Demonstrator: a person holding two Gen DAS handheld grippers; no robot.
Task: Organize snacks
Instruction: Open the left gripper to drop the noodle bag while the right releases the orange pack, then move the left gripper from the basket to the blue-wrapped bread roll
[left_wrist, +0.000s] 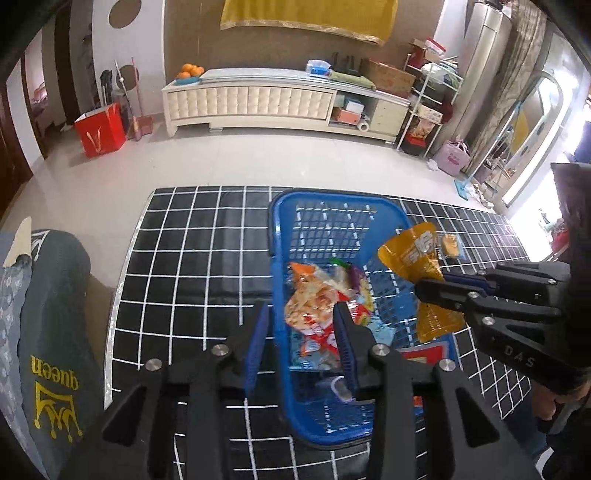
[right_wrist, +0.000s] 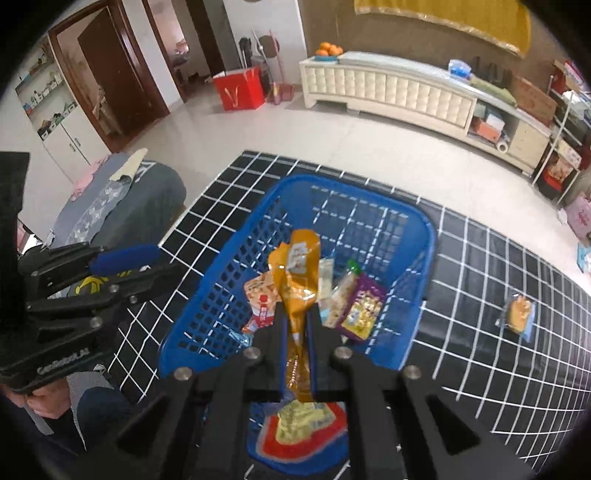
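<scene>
A blue plastic basket (left_wrist: 284, 229) (right_wrist: 236, 266) sits on the black grid-patterned table (left_wrist: 192, 258) (right_wrist: 480, 280) and holds several snack packets (left_wrist: 317, 306) (right_wrist: 360, 306). My right gripper (right_wrist: 298, 314) (left_wrist: 421, 288) is shut on an orange snack pouch (right_wrist: 297, 273) (left_wrist: 413, 254) and holds it over the basket's right side. My left gripper (left_wrist: 301, 314) (right_wrist: 147, 258) is open and empty, its fingers straddling the basket's left wall. A small orange wrapped snack (left_wrist: 452, 245) (right_wrist: 519, 312) lies on the table right of the basket.
A red and blue packet (right_wrist: 299, 432) lies under the right gripper at the basket's near end. A grey cushion marked "queen" (left_wrist: 55, 332) is at the table's left. A white TV cabinet (left_wrist: 258, 99) and a red bag (left_wrist: 99, 129) stand on the floor beyond.
</scene>
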